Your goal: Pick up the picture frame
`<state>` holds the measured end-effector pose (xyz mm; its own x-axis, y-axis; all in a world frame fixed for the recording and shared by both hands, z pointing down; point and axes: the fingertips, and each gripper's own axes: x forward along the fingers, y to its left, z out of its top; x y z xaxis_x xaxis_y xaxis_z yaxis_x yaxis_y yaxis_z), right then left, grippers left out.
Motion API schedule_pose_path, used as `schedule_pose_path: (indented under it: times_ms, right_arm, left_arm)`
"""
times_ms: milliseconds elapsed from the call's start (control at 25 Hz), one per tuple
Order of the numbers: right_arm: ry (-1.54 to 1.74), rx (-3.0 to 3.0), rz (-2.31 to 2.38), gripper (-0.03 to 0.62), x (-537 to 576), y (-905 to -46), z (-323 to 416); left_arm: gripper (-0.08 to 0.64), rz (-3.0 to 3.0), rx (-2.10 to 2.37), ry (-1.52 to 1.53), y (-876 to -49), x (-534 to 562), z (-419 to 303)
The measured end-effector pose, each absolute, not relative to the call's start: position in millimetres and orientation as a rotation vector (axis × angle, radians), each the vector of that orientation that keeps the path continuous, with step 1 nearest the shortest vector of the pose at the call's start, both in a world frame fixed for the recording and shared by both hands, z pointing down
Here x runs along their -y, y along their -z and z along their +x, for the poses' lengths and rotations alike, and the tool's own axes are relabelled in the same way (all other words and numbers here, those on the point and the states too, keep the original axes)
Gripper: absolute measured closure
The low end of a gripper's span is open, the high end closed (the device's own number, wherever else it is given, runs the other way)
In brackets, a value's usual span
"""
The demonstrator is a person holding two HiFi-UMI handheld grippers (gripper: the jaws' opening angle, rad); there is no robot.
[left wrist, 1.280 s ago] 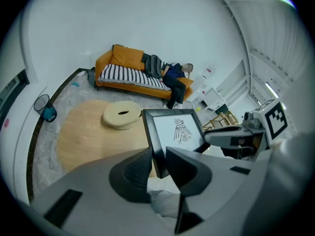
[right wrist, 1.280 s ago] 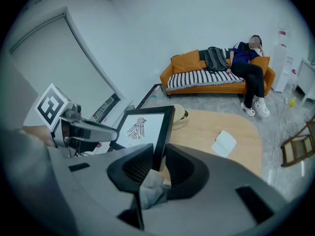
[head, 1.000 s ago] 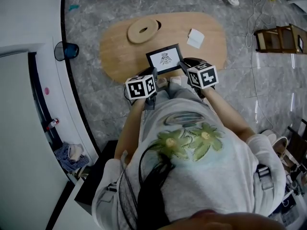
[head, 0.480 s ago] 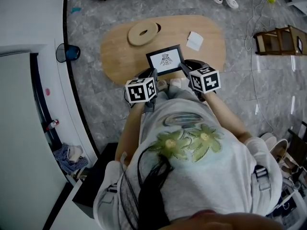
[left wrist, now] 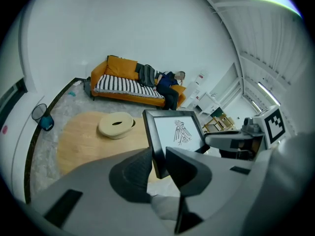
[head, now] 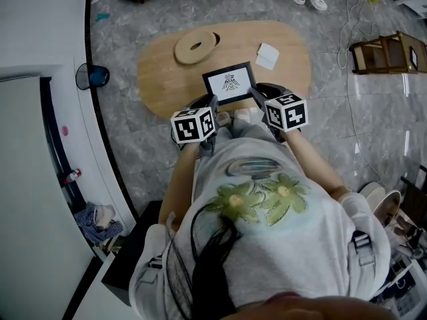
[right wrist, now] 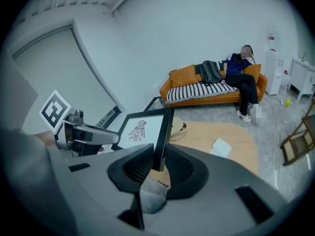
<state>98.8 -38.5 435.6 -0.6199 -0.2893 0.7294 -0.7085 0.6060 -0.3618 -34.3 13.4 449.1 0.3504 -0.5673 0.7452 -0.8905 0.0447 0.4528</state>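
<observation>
The black picture frame (head: pixel 229 82) with a white mat and a bird drawing hangs above the near edge of the oval wooden table (head: pixel 160 72). My left gripper (head: pixel 214 103) is shut on its left lower corner, and my right gripper (head: pixel 253 92) is shut on its right lower corner. In the left gripper view the frame (left wrist: pixel 174 132) stands upright, its left edge pinched between the dark pads of the left gripper (left wrist: pixel 158 162). The right gripper view shows the frame (right wrist: pixel 142 129) edge-on on its right side, clamped by the right gripper (right wrist: pixel 158 161).
A round wooden ring-shaped dish (head: pixel 196 45) lies at the table's far left, and a white folded cloth (head: pixel 267 56) at its far right. A wooden chair (head: pixel 387 53) stands to the right on the grey stone floor. An orange sofa (right wrist: pixel 211 90) with a seated person lies beyond the table.
Both grippers have lifted slightly with the frame held between them; the frame sits a touch higher over the table edge. The grips are unchanged.
</observation>
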Motion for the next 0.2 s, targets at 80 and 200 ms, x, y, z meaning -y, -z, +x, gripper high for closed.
schedule_pose_path:
  times_ms: [80,200]
  right_arm:
    - [-0.87,2.203,0.789,0.511,38.4,-435.6,99.9]
    - [-0.876,2.2,0.793,0.511,38.5,-436.0,102.2]
  left_arm:
    - [0.465,1.64,1.328,-0.415,-448.5,-12.6,-33.7]
    - [0.465,1.644,1.325,-0.417,-447.5,-12.1,-31.7]
